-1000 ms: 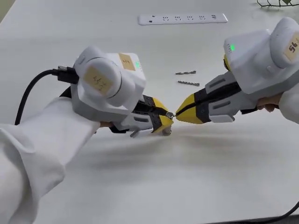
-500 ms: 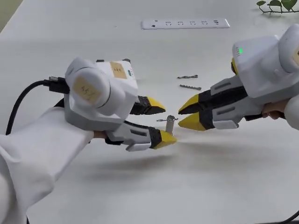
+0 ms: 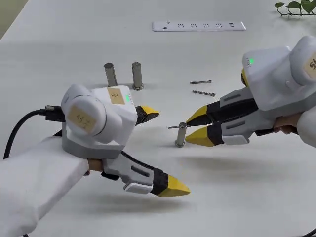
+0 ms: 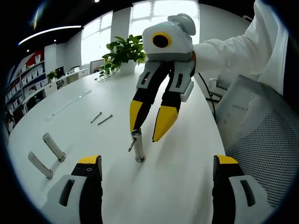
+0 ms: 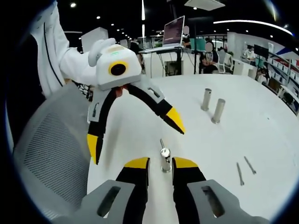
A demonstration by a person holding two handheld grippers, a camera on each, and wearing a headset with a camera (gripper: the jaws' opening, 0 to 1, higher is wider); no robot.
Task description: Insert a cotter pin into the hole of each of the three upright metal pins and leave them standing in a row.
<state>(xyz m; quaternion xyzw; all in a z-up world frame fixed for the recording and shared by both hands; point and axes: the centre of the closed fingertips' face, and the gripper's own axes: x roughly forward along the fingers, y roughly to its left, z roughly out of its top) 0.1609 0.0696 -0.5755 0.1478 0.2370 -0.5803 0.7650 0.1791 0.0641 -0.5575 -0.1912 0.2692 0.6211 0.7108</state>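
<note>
Both grippers have drawn back from the metal pin (image 3: 181, 135), which stands free on the smooth white table (image 3: 148, 47) between them. It is a short, dull-grey cylinder with a flared foot, and a thin wire cotter pin (image 3: 173, 127) pokes sideways through its top. The left gripper (image 3: 167, 150) is rolled on its side low over the table, its yellow-tipped jaws spread wide and empty. The right gripper (image 3: 191, 130) points at the pin, jaws parted, tips just beside it, gripping nothing. Two bare pins (image 3: 137, 75) stand upright further back, and two loose cotter pins (image 3: 200, 82) lie flat.
</note>
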